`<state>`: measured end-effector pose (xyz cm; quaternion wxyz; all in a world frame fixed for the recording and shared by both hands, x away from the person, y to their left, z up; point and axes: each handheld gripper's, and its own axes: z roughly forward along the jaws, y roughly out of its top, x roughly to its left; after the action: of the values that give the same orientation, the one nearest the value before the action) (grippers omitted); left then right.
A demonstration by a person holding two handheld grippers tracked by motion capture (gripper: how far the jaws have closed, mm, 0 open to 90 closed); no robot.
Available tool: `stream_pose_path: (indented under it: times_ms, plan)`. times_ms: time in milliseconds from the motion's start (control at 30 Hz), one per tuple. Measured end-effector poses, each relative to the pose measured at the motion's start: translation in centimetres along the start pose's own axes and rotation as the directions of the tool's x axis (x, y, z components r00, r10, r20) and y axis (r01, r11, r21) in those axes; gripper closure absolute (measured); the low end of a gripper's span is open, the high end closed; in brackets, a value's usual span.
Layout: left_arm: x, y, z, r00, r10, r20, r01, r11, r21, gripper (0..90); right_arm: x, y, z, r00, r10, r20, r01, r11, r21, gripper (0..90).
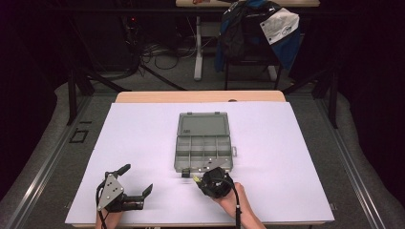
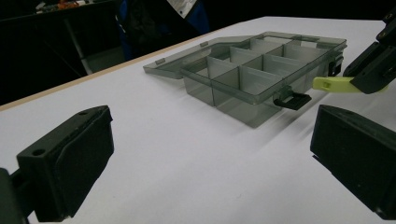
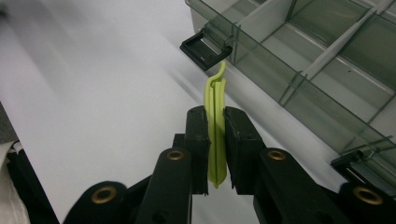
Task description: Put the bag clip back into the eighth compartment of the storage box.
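Right gripper pinching flat lime-green plastic clip, nearing open smoky-grey plastic compartment box; compartments looking empty. Left gripper idling, jaws wide.

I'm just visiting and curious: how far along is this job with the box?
Done: the box sits on the table with its lid already open, and its compartments look empty. In hand: the right gripper is shut on a thin lime-green clip at the box's near edge, beside a black latch. The left gripper waits open. Left, probably: putting the clip in a compartment.
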<state>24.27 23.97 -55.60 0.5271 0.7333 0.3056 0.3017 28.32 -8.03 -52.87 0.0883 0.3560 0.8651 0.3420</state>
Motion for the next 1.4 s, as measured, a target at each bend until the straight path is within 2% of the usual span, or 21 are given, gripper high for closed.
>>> stream_pose_path:
  times_ms: [967, 1400]
  plan:
    - [0.0, 0.1, -0.1, 1.0000, 0.007, 0.005, -0.007, 1.0000, -0.002, 0.0, -0.8, 0.1, -2.2, 0.9988, -0.046, -0.018, 0.046, 0.999, -0.027, 80.5]
    - [-0.1, 0.1, 0.0, 0.9999, 0.007, 0.015, -0.007, 1.0000, -0.001, 0.0, -1.1, 0.2, -3.0, 0.9987, -0.049, -0.014, 0.048, 0.998, -0.036, 80.5]
